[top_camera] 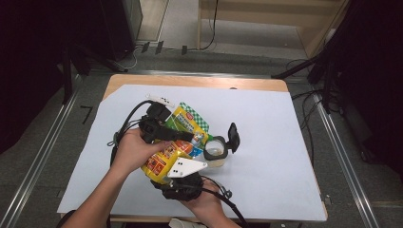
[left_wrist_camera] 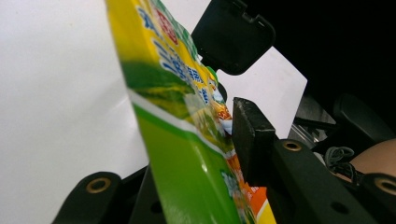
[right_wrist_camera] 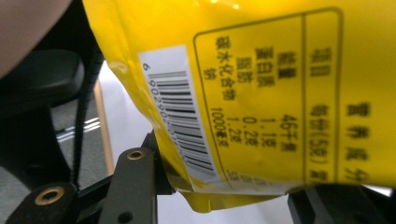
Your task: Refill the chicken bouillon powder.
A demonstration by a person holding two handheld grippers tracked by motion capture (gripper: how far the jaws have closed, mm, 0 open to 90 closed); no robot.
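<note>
Yellow-green pouch, tilted above the paper-covered bench beside an open-lidded jar: left gripper jaws straddle its upper part, right gripper clamps its bottom edge.

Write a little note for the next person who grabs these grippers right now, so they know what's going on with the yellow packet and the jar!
Left gripper: the yellow and green packet stands between its jaws at the top end, near the jar; whether the pads press on it is not clear.
Right gripper: shut on the packet's bottom end, the barcode side facing its camera.
Things: the packet is held up, tilted over the white sheet, top end by the open jar, whose black flip lid stands up.
Done: packet lifted, jar opened.
Left: probably pouring from the packet into the jar; whether the packet is open I cannot tell.
</note>
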